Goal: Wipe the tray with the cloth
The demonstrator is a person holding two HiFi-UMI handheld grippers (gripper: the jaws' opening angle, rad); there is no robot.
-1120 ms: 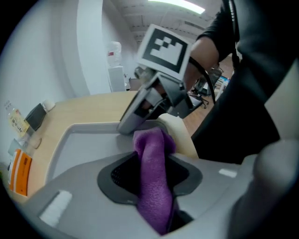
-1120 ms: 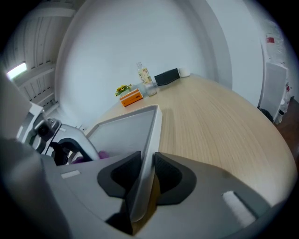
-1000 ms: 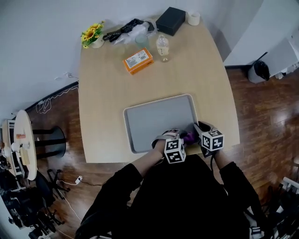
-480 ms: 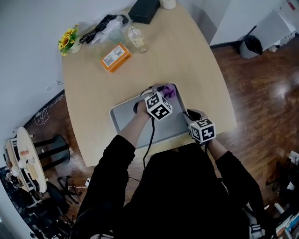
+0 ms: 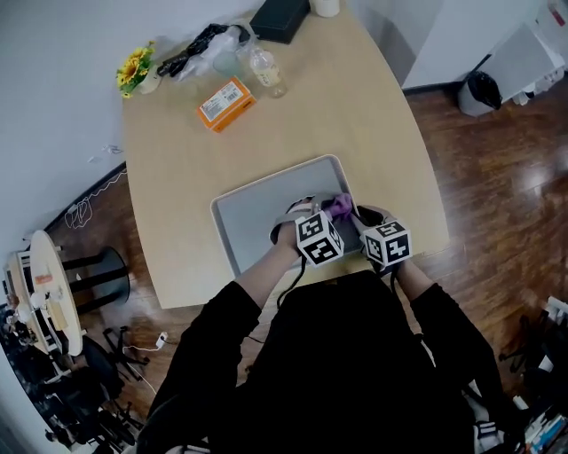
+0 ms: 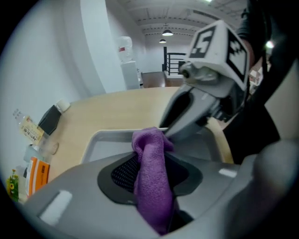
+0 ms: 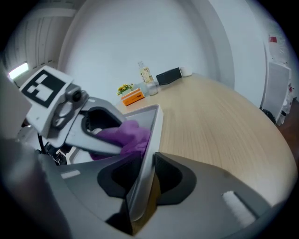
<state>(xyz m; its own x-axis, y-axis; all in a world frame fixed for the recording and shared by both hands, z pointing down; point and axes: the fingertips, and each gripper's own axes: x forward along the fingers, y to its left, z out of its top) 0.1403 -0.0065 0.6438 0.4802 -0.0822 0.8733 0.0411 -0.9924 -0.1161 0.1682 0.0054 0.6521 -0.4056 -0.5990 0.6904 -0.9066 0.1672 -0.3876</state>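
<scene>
In the head view the cloth point(image 5: 340, 207) shows only as a purple tuft; the rest lies under the left tool point(image 6: 150, 172) and its marker cube point(image 5: 318, 238). The tray point(image 5: 257, 213) has its near right corner covered by that tool and the right tool point(image 7: 140, 184). The black box point(image 5: 280, 19) and the white roll point(image 5: 325, 6) are cut by the top edge, and the print on the orange packet point(image 5: 225, 103) is too small to read.

Head view looks steeply down from above; both gripper views sit close, sharing the tray point(image 5: 257, 222).

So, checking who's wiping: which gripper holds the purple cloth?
The left gripper: its jaws pinch the purple cloth, while the right gripper only clamps the rim of the tray.
</scene>
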